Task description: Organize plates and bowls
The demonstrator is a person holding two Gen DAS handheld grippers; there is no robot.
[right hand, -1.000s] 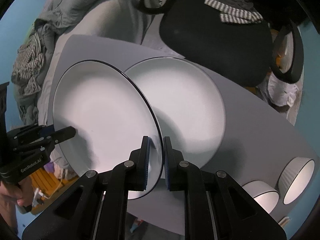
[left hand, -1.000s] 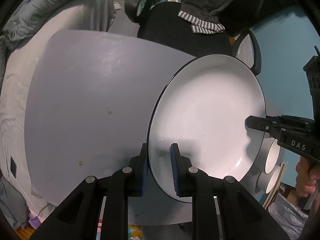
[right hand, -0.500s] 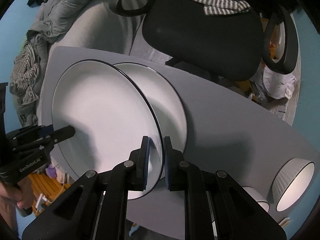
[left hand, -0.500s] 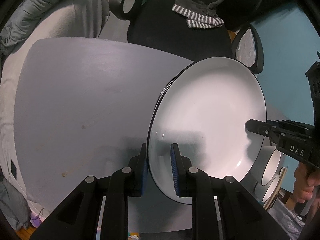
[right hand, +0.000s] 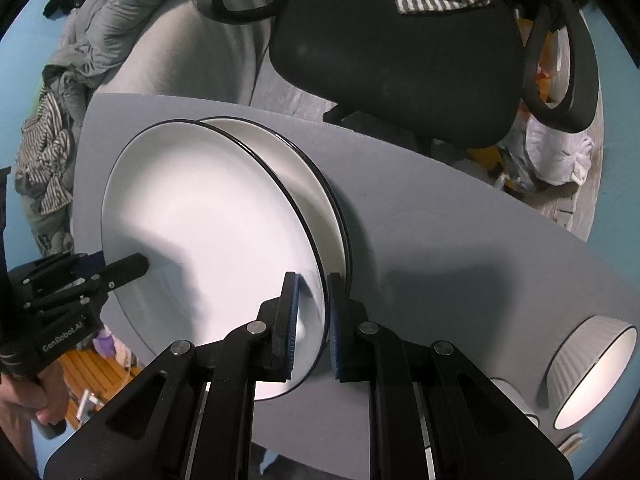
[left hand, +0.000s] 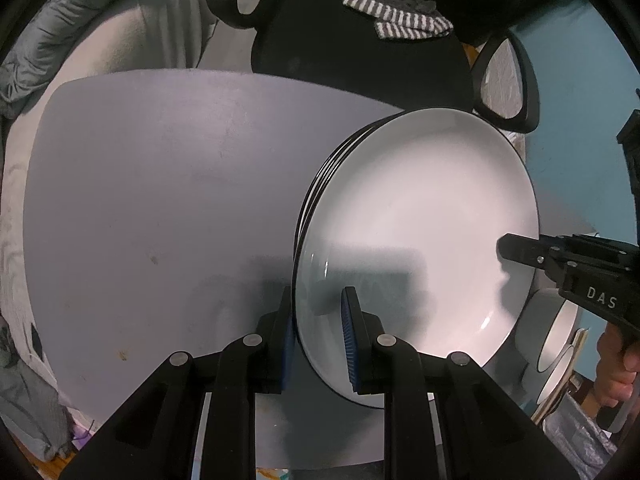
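A white plate with a black rim (left hand: pixel 420 220) (right hand: pixel 200 220) is held between both grippers over the grey table (left hand: pixel 160 200) (right hand: pixel 460 260). My left gripper (left hand: pixel 318 328) is shut on the plate's near rim. My right gripper (right hand: pixel 311 316) is shut on the opposite rim. The held plate sits almost directly over a stack of like plates (right hand: pixel 304 172), whose rims show behind its left edge in the left wrist view (left hand: pixel 320 184). Each gripper shows in the other's view: the right one (left hand: pixel 520 250), the left one (right hand: pixel 128 268).
Ribbed white bowls with black rims stand at the table's right end (right hand: pixel 592 372) (left hand: pixel 556 336). A black office chair (right hand: pixel 400 60) with a striped cloth stands behind the table. A bed with grey bedding (left hand: pixel 80 40) lies to the left.
The held plate has moved across the table until it lies nearly over the plate stack; the stack is now mostly covered. Both grippers keep their hold.
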